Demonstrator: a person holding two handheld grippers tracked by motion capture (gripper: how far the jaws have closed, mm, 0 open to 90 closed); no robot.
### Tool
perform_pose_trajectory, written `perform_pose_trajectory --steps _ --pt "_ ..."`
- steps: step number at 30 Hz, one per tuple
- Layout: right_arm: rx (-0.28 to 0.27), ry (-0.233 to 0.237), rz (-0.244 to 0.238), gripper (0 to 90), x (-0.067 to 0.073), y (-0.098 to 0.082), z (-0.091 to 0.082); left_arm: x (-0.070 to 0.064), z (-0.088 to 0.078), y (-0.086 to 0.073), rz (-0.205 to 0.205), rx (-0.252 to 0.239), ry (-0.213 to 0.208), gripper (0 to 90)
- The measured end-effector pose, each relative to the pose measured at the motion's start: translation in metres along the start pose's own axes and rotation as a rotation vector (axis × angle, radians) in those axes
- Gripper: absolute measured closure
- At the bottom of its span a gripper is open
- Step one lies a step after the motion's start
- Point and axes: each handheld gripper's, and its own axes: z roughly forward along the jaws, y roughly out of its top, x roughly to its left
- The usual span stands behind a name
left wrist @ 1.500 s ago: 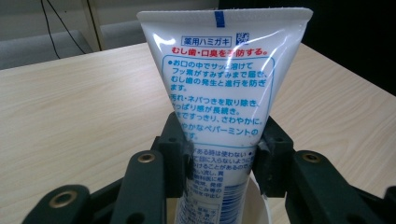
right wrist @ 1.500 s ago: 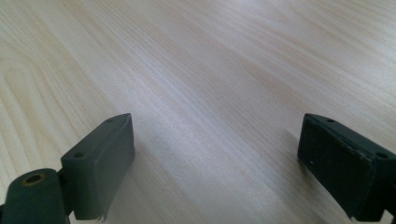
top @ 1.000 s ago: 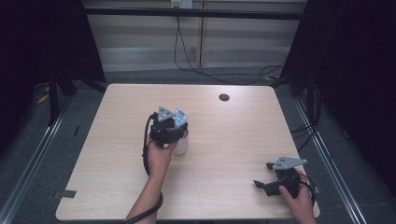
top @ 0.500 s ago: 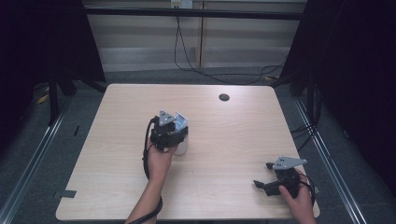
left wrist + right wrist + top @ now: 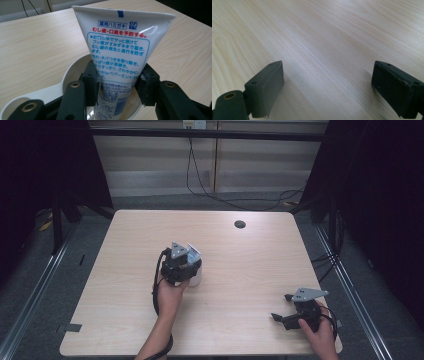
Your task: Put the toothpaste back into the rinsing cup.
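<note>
The left claw (image 5: 116,85) has a white plastic toothpaste tube with blue and red writing (image 5: 120,50) between its two black jaws. The tube stands up with its flat crimped end on top and its lower part down inside a round white cup (image 5: 75,67). The jaws sit close on both sides of the tube, just above the cup's rim. They have just been opening a little, and I cannot tell if the pads are pressing on the tube or have let go.

From the high view, the left claw (image 5: 187,260) is over the white cup (image 5: 195,279) near the middle of the pale wooden bench (image 5: 240,255).

The right claw (image 5: 281,309) is well apart from the tube, low at the near right corner of the bench. Its jaws are wide open with nothing in them, just bare wood (image 5: 324,50) in front.
</note>
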Motion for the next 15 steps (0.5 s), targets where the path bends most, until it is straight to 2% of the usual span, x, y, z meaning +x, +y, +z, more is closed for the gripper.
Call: perform_pose_trajectory --steps 2,4,15 --pt "0.000 0.000 0.000 10.5 0.0000 0.0000 0.0000 0.0005 0.0000 -0.0021 0.006 0.006 0.002 57.1" --pt "-0.001 0.000 -0.003 10.6 -0.0001 0.0001 0.0001 0.0009 -0.0006 -0.0034 -0.008 -0.003 -0.006 56.8" --pt "-0.001 0.001 -0.003 10.5 -0.0001 0.0001 0.0002 0.0012 -0.0045 -0.0026 0.010 -0.010 -0.008 52.9"
